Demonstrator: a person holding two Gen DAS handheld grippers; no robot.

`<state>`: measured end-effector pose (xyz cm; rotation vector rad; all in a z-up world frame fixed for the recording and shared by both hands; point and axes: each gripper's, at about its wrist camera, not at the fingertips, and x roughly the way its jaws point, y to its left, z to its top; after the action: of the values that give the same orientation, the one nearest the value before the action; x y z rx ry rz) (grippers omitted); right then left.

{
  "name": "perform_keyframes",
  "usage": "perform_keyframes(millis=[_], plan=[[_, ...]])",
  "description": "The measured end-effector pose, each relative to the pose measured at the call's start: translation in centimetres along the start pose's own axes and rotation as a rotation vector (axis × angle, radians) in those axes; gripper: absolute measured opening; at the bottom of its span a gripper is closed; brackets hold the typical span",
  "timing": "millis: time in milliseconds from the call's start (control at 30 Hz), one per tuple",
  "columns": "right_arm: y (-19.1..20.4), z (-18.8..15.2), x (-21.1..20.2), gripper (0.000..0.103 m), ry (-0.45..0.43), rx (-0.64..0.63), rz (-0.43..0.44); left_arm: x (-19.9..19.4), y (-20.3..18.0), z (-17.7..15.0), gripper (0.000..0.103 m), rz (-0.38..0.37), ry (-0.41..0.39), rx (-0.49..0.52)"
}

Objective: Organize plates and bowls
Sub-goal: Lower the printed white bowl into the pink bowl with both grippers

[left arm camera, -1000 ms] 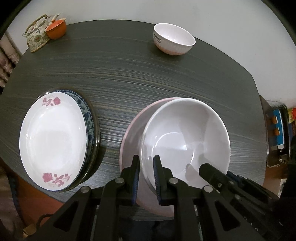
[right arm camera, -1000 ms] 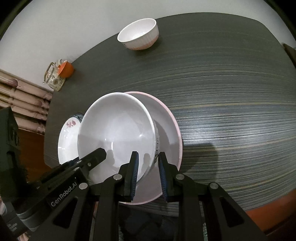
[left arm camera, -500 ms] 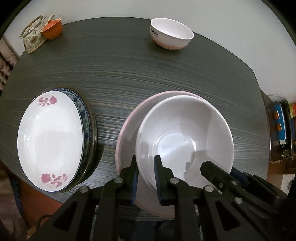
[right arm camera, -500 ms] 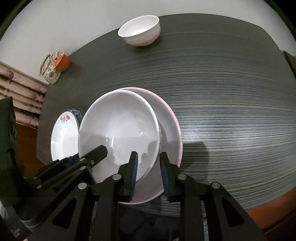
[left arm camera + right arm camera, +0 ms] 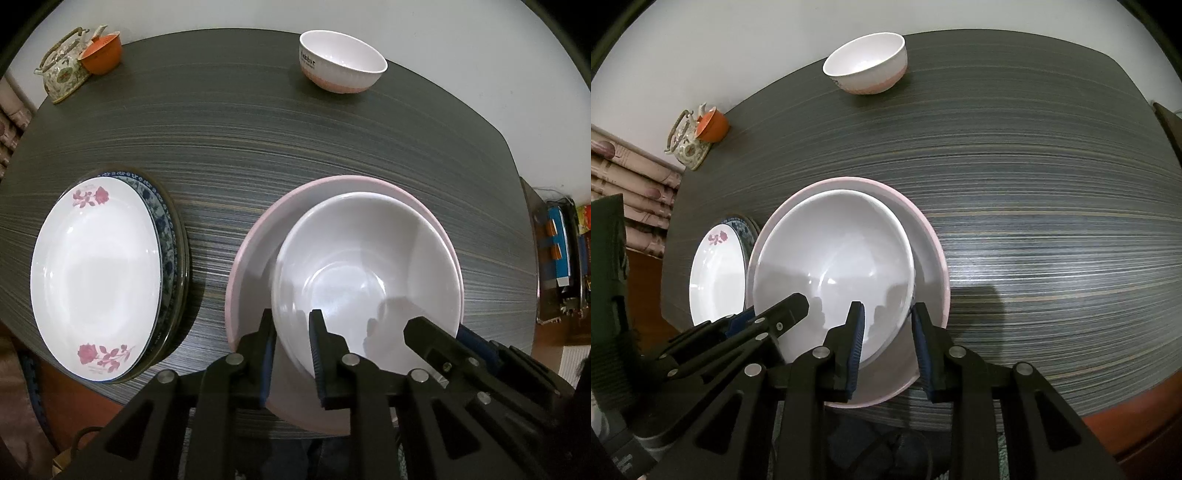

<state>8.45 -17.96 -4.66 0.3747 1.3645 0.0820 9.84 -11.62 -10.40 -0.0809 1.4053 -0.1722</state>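
bowl (image 5: pixel 369 273) nested in pink plate (image 5: pixel 255 258) on surface (image 5: pixel 295 147), stacking same-place. left gripper (image 5: pixel 291 354) and right gripper (image 5: pixel 888 343) straddle its rim, jaws just easing apart, grip released.

- Dark table (image 5: pixel 258 122): looks like wood with thin grey stripes, smooth, a soft shine.
- Big white bowl (image 5: pixel 369 273): looks like shiny china, smooth, bright spots of light inside.
- Pink plate (image 5: pixel 255 258) under it: same smooth, shiny look.
- Rose plate (image 5: pixel 96 273): glossy white with red flowers printed on.
- Blue-patterned plate (image 5: pixel 164 221) below: shiny too.
- Small bowl (image 5: pixel 341 61) far off: glossy, white on top, pink below, with little ridges on the side.
- Left gripper (image 5: pixel 291 354) and right gripper (image 5: pixel 888 343): matt black plastic, round silver metal pins, ribbed blue pads.
- Orange cup (image 5: pixel 101 57): smooth, dull shine.
- Teapot (image 5: pixel 62 74): flowery, glossy, metal-looking handle.
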Motion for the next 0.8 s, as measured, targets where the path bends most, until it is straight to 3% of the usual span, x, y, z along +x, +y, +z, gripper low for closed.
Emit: perform_keyframes(millis=[800], plan=[[-1.1, -0.2, -0.9, 0.028, -0.004, 0.016, 0.033, -0.5, -0.3, -0.1, 0.023, 0.01, -0.004, 0.016]])
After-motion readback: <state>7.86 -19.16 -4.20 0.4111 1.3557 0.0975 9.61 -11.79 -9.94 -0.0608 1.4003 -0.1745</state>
